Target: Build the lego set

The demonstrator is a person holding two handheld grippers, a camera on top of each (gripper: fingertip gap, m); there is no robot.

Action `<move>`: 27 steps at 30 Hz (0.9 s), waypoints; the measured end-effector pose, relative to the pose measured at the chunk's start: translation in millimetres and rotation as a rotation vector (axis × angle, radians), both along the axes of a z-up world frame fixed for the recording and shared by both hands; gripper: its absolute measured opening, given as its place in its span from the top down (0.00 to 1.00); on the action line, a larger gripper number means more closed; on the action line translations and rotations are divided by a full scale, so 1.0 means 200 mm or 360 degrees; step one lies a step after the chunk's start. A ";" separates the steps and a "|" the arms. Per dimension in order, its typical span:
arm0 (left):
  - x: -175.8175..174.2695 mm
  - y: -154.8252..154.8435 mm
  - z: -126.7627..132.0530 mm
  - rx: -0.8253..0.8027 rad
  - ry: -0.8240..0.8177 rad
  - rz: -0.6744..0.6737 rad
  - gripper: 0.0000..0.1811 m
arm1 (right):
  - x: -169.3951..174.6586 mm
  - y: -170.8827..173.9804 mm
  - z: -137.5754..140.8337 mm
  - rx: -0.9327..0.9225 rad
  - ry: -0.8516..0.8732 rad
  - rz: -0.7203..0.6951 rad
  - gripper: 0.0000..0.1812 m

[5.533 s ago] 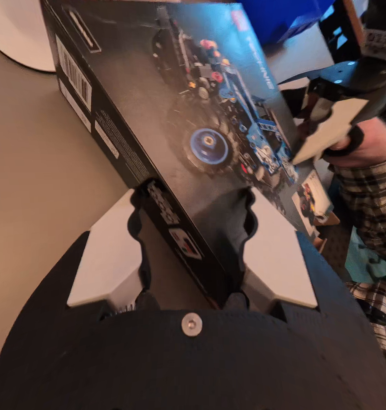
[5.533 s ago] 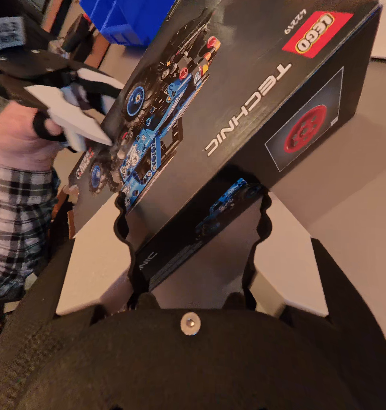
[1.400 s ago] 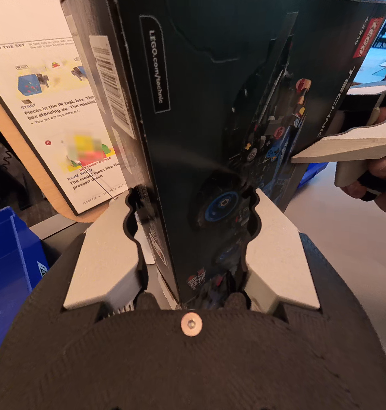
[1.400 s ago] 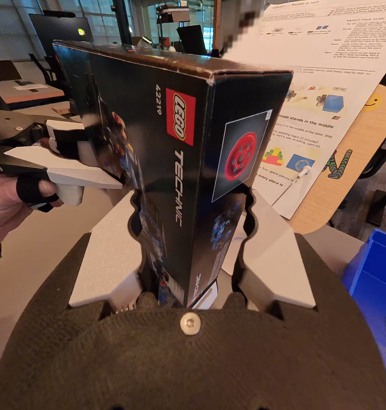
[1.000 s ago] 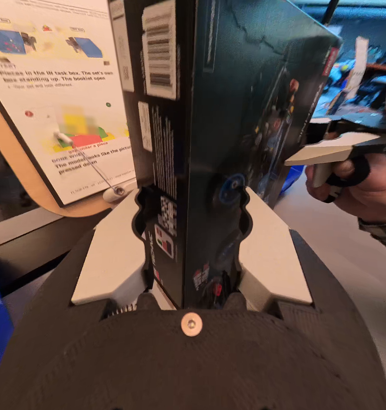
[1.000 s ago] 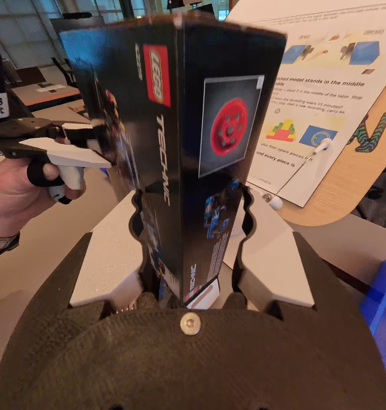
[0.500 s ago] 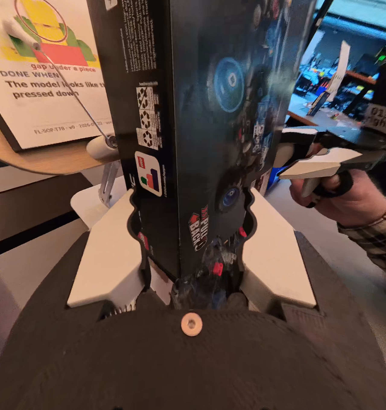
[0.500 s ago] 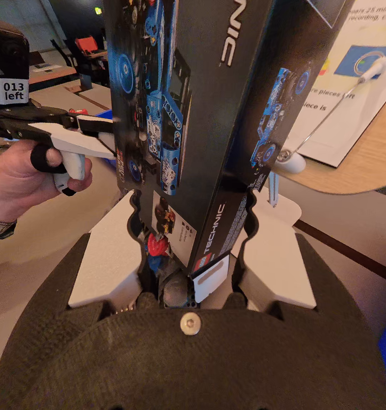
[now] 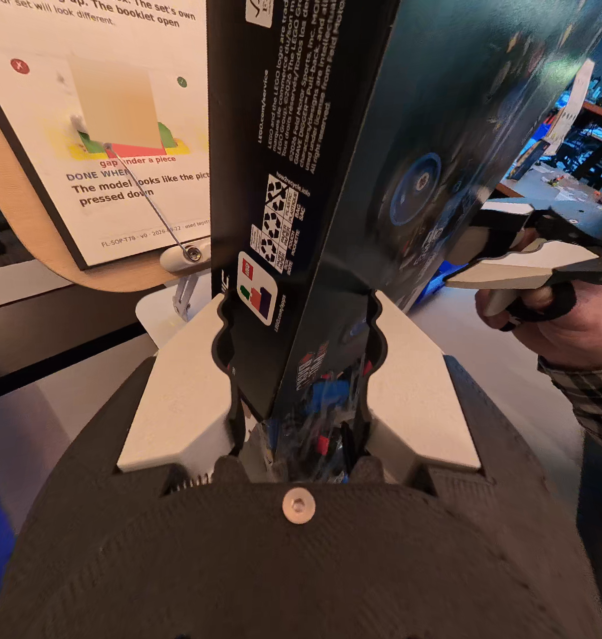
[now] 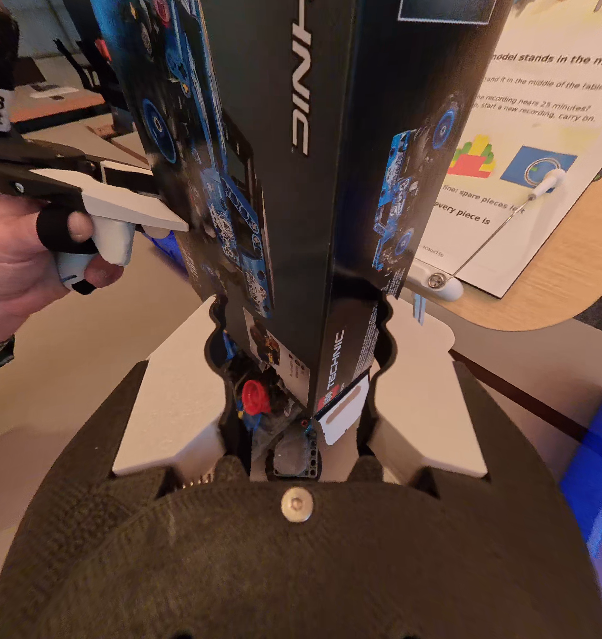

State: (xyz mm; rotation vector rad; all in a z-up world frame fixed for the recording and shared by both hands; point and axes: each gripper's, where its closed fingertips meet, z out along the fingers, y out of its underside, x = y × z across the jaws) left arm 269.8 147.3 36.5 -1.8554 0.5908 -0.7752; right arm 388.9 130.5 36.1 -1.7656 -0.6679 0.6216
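Note:
The black lego box stands on end, held between both grippers above the table. My left gripper is shut on the box's lower end, one finger on each face. My right gripper is shut on the same box from the opposite side. The box's bottom end is open, and a clear bag of blue, red and black pieces hangs out of it. The bag also shows in the right wrist view with a red part inside. Each view shows the other gripper at the box's face.
A printed instruction sheet leans on a rounded wooden board behind the box, held by a white clip stand. A blue bin sits at the right. The beige tabletop lies below. A person's hand and plaid sleeve are at the right.
The box went from tilted flat to upright and has been lifted. In the last half second the bag of pieces has slid further out of its open bottom end.

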 end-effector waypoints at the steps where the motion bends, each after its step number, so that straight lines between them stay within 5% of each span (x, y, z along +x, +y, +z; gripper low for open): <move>1: 0.00 0.00 0.00 -0.0005 0.0004 0.0002 0.59 | 0.00 0.00 0.00 0.0000 -0.0024 -0.0009 0.53; 27: 0.03 0.14 0.12 0.0027 0.0038 0.0031 0.60 | 0.04 0.15 0.13 -0.0018 -0.0150 -0.0074 0.55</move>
